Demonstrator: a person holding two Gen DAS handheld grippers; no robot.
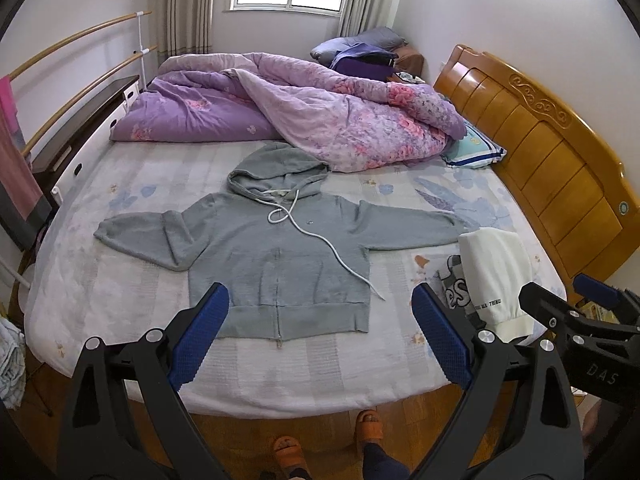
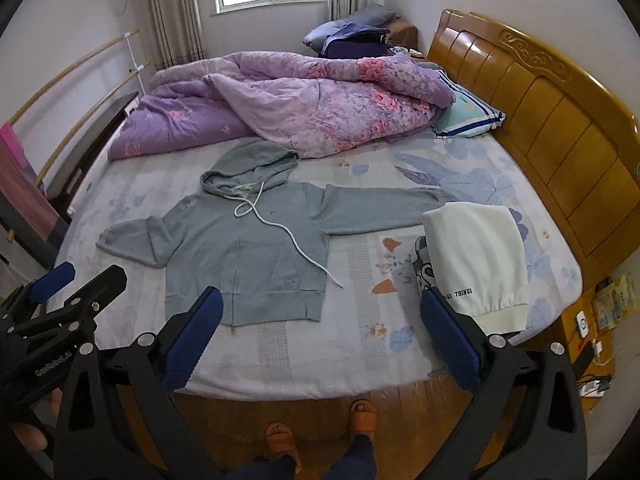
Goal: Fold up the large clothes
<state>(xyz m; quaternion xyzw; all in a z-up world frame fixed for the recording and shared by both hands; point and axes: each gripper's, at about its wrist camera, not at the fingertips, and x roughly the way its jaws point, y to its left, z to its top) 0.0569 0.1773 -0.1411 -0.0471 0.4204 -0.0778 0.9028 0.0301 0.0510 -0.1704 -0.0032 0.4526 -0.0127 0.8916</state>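
Note:
A grey zip hoodie [image 1: 276,256] lies flat and face up on the bed, sleeves spread to both sides, hood toward the far side, white drawstring trailing over its front. It also shows in the right wrist view [image 2: 244,252]. My left gripper [image 1: 320,312] is open and empty, held above the hoodie's hem near the bed's front edge. My right gripper [image 2: 320,312] is open and empty, above the bed's front edge just right of the hoodie. Each gripper shows at the other view's edge.
A folded white garment [image 1: 496,276] lies on a printed one at the hoodie's right sleeve end. A purple floral quilt [image 1: 304,120] is bunched across the far half of the bed. A wooden headboard [image 1: 552,152] stands at the right. The person's feet in orange slippers [image 1: 368,424] stand below.

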